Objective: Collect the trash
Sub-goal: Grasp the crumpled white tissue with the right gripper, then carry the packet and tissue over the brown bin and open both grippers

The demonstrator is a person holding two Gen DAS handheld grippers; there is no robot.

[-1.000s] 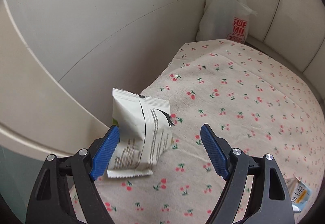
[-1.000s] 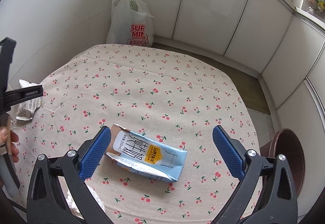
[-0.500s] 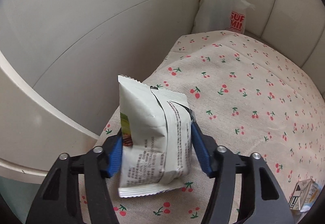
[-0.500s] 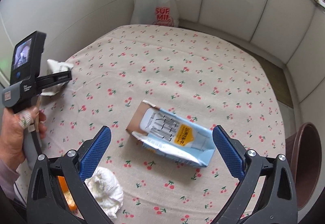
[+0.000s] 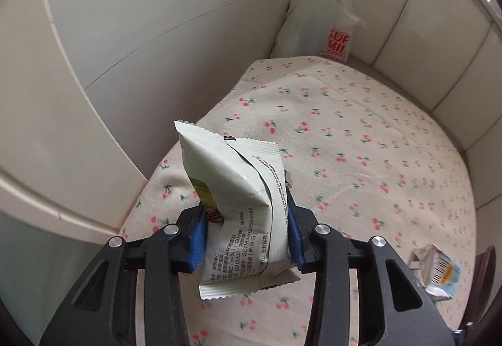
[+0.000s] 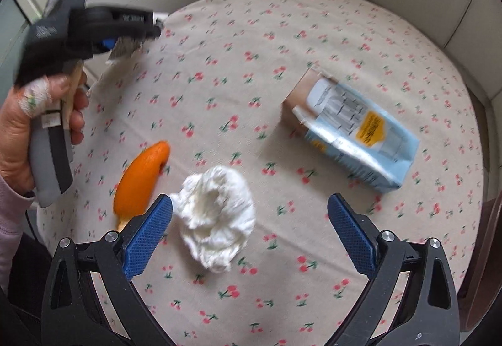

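White crinkly foil snack wrapper (image 5: 241, 204) pinched in left hand-held gripper (image 5: 246, 239), jaws just closing on it, above cherry-print counter (image 5: 360, 132). Light, slippery; hold mid-body. Right hand-held gripper (image 6: 249, 236) open over soft crumpled white tissue (image 6: 216, 214).

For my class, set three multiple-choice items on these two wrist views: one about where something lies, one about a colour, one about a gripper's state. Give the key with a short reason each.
1. Where does the crumpled tissue lie?
A. Inside the carton
B. On the cherry-print cloth, beside the orange peel
C. In the plastic bag

2. What colour is the flattened milk carton, mainly?
A. Light blue
B. Red
C. Green

3. What is the left gripper doing?
A. Open over a bare cloth
B. Shut on nothing
C. Shut on the white snack wrapper

Key: B, tissue and peel lie side by side on the cloth. A, its printed side is pale blue. C, both blue pads press the wrapper, which is creased between them.
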